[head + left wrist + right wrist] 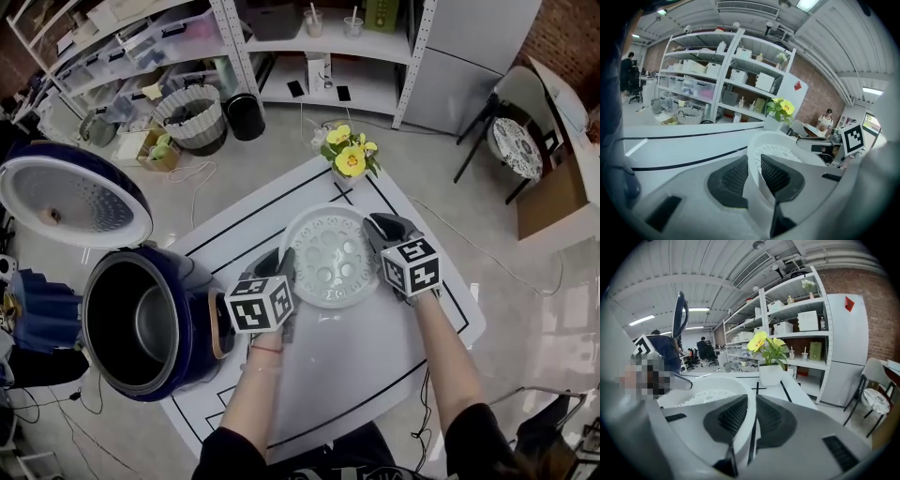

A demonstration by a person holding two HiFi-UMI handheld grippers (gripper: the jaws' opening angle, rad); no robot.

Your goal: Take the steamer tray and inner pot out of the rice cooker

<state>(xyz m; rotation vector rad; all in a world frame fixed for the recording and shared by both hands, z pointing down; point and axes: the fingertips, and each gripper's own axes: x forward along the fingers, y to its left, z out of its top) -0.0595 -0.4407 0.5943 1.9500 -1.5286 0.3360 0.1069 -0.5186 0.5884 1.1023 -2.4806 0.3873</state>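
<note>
Gripping a round white perforated plastic steamer tray [330,255] by opposite edges, already out of the cooker and over the white table with black taped lines [375,366], just short of a small white pot of yellow flowers [349,155]. Pinched at the tray's left rim by the left gripper [284,270] and at its right rim by the right gripper [378,240], thin tray wall clamped between the pads on both sides. Cannot tell from above whether touching the tabletop or just clear of it. To finish the set-down well: keep both hands level so as not to tip the tray, lower evenly onto a bare patch, stay off the flowers, and loosen both grips only once it rests flat. Then go for the metal inner pot [155,328], not yet taken from the dark blue rice cooker [192,352], lid [70,202] swung up, at the table's left end. Only in the head view: the cooker's open mouth with the pot inside, and the tray's whole hole pattern. Only in the left gripper view: black mesh pads [776,174] on either face of the rim, and the opposite marker cube [853,137] across the tray. Only in the right gripper view: the matching pinch on the other rim, with the raised lid edge-on behind.
</note>
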